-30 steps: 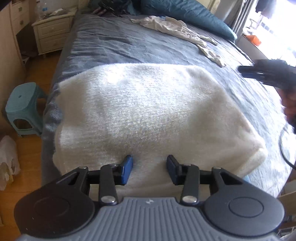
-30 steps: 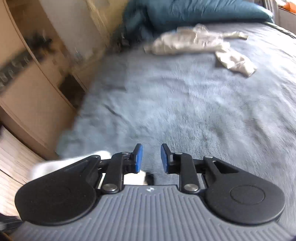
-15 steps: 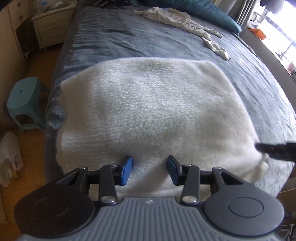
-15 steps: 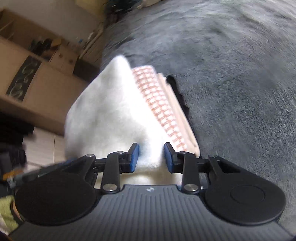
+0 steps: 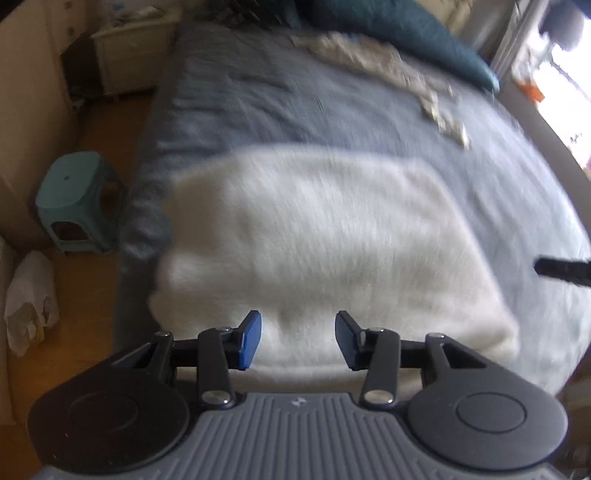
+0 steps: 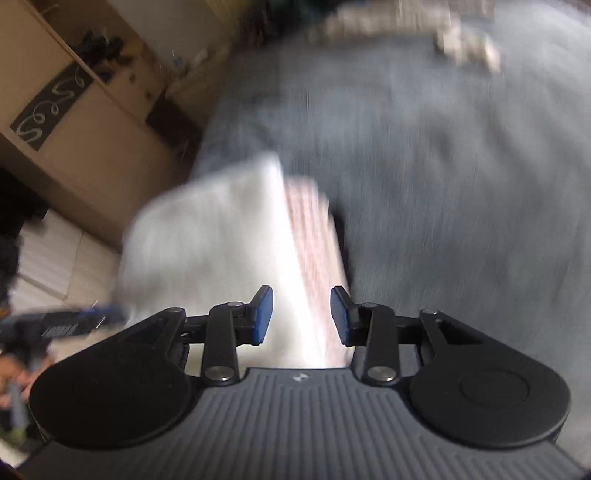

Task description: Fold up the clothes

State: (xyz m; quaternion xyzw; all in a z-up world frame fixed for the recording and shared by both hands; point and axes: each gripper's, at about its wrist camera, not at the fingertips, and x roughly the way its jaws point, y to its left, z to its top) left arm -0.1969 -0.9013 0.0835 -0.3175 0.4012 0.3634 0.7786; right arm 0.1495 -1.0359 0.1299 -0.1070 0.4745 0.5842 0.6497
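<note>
A folded white fluffy garment [image 5: 317, 240] lies on the blue-grey bed [image 5: 258, 103]. My left gripper [image 5: 298, 339] is open and empty, just above the garment's near edge. My right gripper [image 6: 301, 315] is open over the garment's right end [image 6: 221, 240], where a pink checked inner layer [image 6: 314, 236] shows along the fold. The right gripper's tip [image 5: 561, 271] shows at the right edge of the left wrist view. The left gripper [image 6: 66, 325] shows at the left edge of the right wrist view. Both views are blurred.
A crumpled beige garment [image 5: 388, 70] and a teal pillow [image 5: 399, 33] lie at the bed's far end. A teal stool [image 5: 74, 199], a white bag [image 5: 29, 295] and a nightstand [image 5: 129, 55] stand left of the bed. A wooden cabinet [image 6: 74, 122] stands beyond the bed.
My right gripper swung down from the bare bed to the garment's right end and opened wider. My left gripper stayed open at the near edge and shifted slightly.
</note>
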